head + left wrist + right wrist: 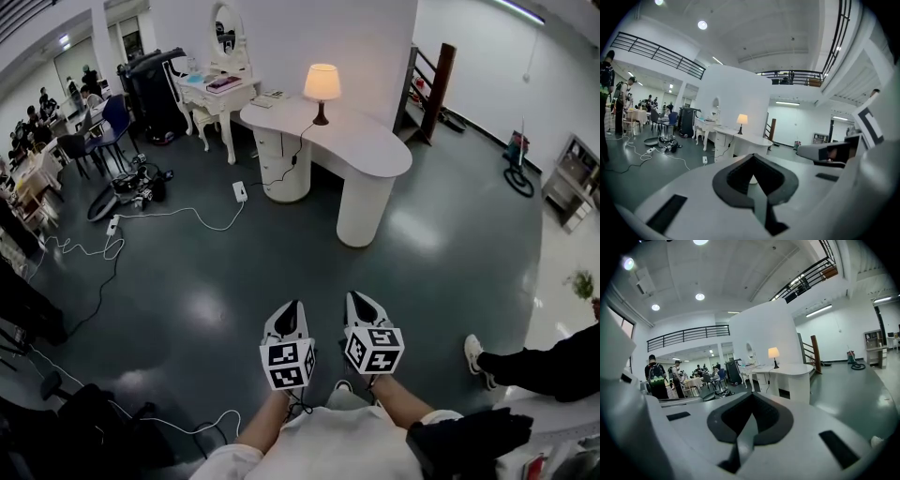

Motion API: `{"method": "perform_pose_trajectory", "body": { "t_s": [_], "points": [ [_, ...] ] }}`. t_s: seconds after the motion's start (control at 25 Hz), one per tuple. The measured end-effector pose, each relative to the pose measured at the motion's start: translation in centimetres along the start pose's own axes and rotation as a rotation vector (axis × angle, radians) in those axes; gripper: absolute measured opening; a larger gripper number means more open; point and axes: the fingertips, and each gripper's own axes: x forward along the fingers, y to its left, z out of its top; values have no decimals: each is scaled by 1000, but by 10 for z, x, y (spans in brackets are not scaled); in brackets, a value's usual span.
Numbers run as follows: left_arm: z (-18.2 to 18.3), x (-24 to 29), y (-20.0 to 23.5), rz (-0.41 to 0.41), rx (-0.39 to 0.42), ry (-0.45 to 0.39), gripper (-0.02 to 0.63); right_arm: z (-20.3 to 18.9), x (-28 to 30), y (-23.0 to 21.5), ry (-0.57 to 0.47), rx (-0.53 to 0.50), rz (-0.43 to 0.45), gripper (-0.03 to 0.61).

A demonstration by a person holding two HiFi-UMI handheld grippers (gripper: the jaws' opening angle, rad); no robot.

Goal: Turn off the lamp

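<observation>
The lamp (322, 86) stands lit on a white curved desk (375, 150) far across the room, its cord hanging down the desk front. It shows small in the left gripper view (742, 120) and in the right gripper view (774, 353). My left gripper (293, 311) and right gripper (359, 302) are held side by side low in front of me, over the dark floor, both pointing toward the desk and well short of it. The left gripper (752, 157) has its jaws pressed together with nothing between them. The right gripper (751, 397) looks the same, shut and empty.
White cables and a power strip (240, 191) lie on the floor left of the desk. A white vanity table with an oval mirror (220, 89) stands behind it. A person's leg and shoe (476, 354) are at my right. Several people sit at tables at the far left (37, 131).
</observation>
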Motion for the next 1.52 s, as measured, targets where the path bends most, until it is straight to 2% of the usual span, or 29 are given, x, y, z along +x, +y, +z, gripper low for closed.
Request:
{"method": "perform_pose_trajectory", "body": {
  "t_s": [0.28, 0.52, 0.72, 1.04, 1.52],
  "points": [
    [-9, 29, 14, 0, -13, 33, -2, -3, 34, -7, 23, 7, -3, -2],
    [1, 70, 27, 15, 31, 30, -2, 4, 86, -19, 30, 61, 24, -2],
    [12, 116, 39, 33, 28, 46, -2, 30, 136, -24, 23, 49, 65, -2],
    [45, 191, 38, 24, 31, 39, -2, 71, 203, -51, 19, 21, 84, -2],
    [59, 258, 33, 27, 33, 57, -2, 89, 258, -92, 49, 45, 97, -2]
  ]
}}
